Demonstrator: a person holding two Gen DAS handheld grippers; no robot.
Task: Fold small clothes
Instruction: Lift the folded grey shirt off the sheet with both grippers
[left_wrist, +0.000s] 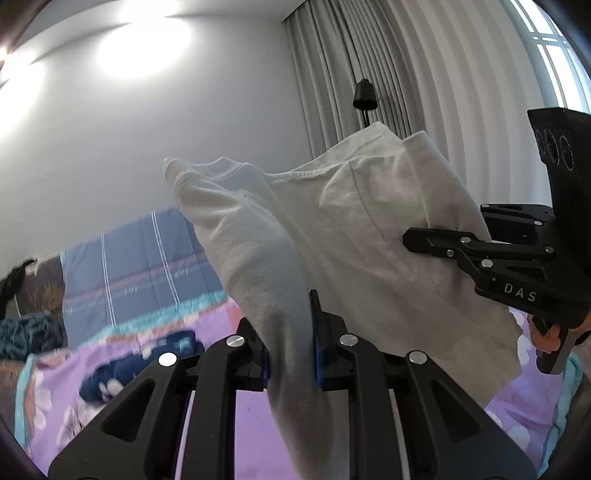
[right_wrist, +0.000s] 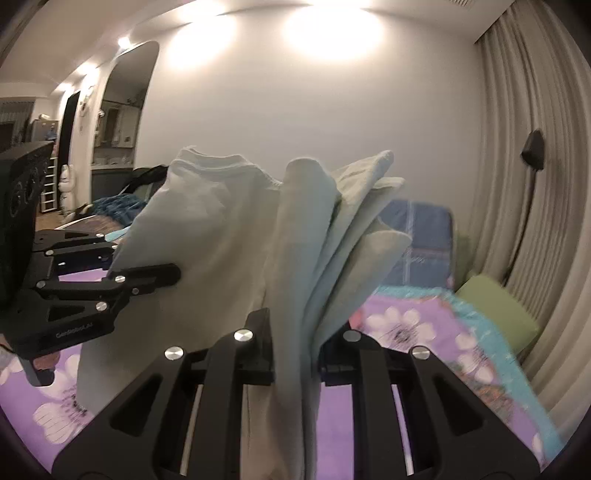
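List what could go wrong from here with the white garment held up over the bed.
1. The white garment hangs bunched between the left gripper and right gripper; it may land creased.
2. Each grips only a narrow bunch of cloth, so a layer may slip free.
3. Loose flaps may fold under on the purple bedspread.

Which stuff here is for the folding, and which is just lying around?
For the folding:
white garment
left gripper
right gripper
purple flowered bedspread

Just lying around:
dark blue cloth
green cushion
black lamp
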